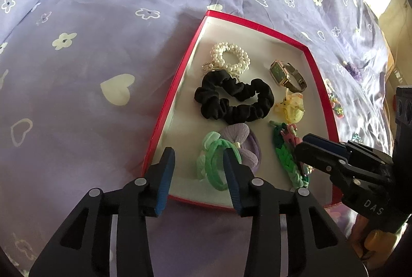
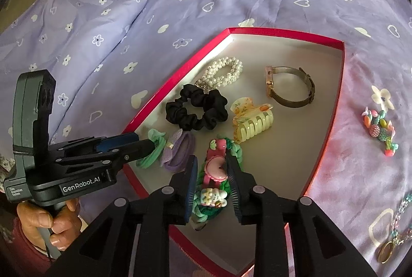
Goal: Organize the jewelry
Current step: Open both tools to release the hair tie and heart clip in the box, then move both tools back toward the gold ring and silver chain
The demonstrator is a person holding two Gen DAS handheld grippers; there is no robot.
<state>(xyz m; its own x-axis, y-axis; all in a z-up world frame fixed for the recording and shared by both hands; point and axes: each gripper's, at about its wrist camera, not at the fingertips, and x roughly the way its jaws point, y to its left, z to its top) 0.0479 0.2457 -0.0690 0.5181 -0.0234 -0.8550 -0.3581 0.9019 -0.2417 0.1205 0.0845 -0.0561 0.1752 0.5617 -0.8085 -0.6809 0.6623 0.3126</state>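
Observation:
A red-rimmed tray [image 1: 164,112] [image 2: 337,102] lies on the purple bedspread. In it are a pearl bracelet [image 1: 229,55] [image 2: 224,71], a watch [image 1: 285,75] [image 2: 291,86], a black scrunchie [image 1: 234,99] [image 2: 197,109], a yellow claw clip [image 1: 289,107] [image 2: 253,120], green and purple hair ties [image 1: 221,158] [image 2: 167,151] and a green braided band with pink charms [image 1: 288,151] [image 2: 215,181]. My left gripper [image 1: 198,176] [image 2: 144,145] is open over the green hair tie. My right gripper [image 2: 212,187] [image 1: 301,148] is open, its fingers either side of the braided band.
On the bedspread right of the tray lie a colourful beaded piece [image 2: 381,129] [image 1: 334,103] and a chain with a ring pendant [image 2: 394,233]. A folded pillow [image 2: 69,27] lies at the far left.

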